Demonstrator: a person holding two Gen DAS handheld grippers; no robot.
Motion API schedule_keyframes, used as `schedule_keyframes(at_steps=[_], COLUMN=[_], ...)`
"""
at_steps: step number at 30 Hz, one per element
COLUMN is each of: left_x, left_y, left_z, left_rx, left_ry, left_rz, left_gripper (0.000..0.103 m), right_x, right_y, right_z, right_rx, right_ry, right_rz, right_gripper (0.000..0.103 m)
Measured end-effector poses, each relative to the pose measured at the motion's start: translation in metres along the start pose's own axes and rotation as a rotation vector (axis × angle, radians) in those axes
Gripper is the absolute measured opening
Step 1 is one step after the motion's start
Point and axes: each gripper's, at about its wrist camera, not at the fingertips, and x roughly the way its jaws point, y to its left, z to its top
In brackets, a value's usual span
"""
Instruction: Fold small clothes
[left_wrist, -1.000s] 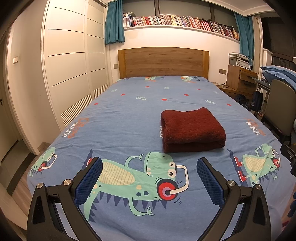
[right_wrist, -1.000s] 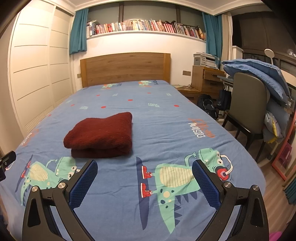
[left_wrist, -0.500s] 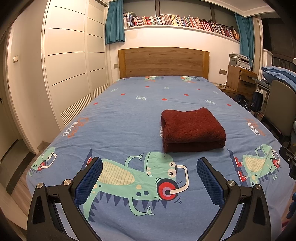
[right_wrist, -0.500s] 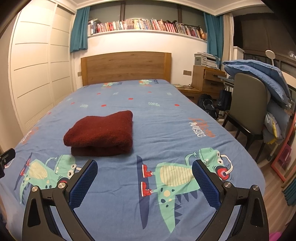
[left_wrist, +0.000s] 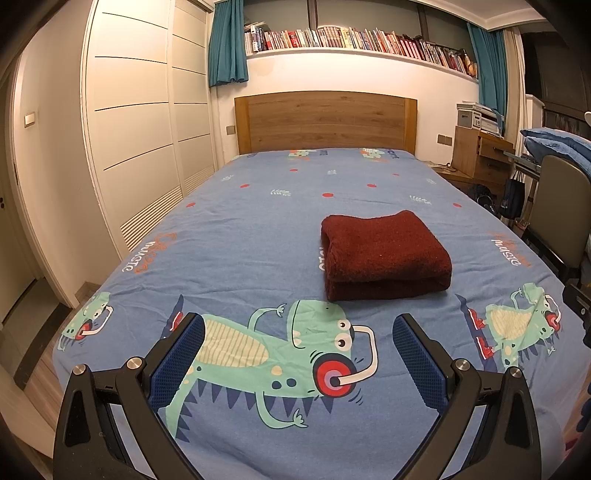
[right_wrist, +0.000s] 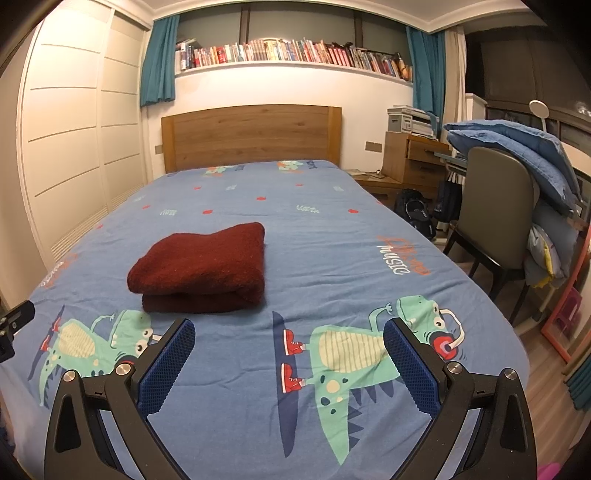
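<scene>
The dark red garment (left_wrist: 384, 254) lay folded mid-bed on the blue sheet (left_wrist: 240, 229), clear of both claws; the left gripper (left_wrist: 297, 350) and right gripper (right_wrist: 288, 350) gaped empty; it looked soft, thick, light (probably fleecy), best pinched along its doubled near edge.

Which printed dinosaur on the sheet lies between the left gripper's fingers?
The headphone-wearing dinosaur, framed by the open left gripper; the other dinosaur sits beyond the right finger.

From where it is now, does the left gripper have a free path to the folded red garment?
Probably yes. The left gripper is open and empty, and only bare blue bedsheet lies between it and the folded red garment ahead, slightly to its right.
</scene>
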Motion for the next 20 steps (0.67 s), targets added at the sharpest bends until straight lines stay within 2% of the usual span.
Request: schedule_keyframes(at_steps=[20], left_x=[0.0016], left_y=[0.0029], left_z=[-0.0024], left_rx=[-0.011], left_ry=[0.003], left_rz=[0.008], left_gripper=[0.1], right_x=[0.0014], right_y=[-0.0067], right_z=[-0.0019], right_rx=[0.018], right_ry=[0.006], right_rz=[-0.01], right_gripper=[0.102])
